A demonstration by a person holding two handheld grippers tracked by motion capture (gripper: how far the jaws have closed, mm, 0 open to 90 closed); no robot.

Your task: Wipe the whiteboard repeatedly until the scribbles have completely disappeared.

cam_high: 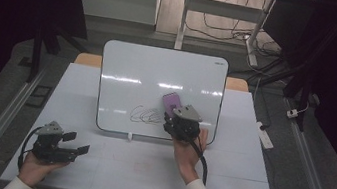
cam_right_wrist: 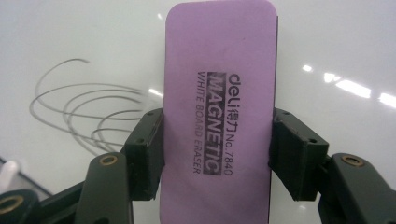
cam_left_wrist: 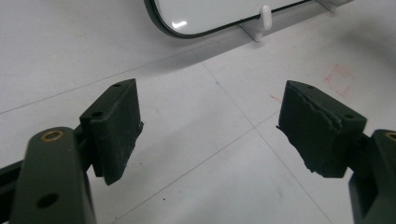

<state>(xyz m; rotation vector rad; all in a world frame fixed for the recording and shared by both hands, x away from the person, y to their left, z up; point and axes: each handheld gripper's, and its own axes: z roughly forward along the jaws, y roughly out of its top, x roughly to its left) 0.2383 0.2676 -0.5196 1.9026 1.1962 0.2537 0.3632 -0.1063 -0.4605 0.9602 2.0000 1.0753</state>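
Note:
A whiteboard [cam_high: 159,78] stands upright on small feet at the middle of the table, with a looping dark scribble [cam_high: 145,115] low on its face. My right gripper [cam_high: 175,117] is shut on a purple whiteboard eraser [cam_high: 172,102] held against the board just right of the scribble. In the right gripper view the eraser [cam_right_wrist: 219,107] sits between both jaws, with the scribble [cam_right_wrist: 84,112] to its left. My left gripper [cam_high: 75,144] rests low over the table at the front left, open with nothing between its fingers [cam_left_wrist: 116,126].
The white table top [cam_high: 95,164] spreads in front of the board. A board foot [cam_left_wrist: 265,18] and the board's lower edge [cam_left_wrist: 187,28] lie ahead of the left gripper. Faint red marks [cam_left_wrist: 338,79] show on the table. A desk frame and cables [cam_high: 227,27] stand behind.

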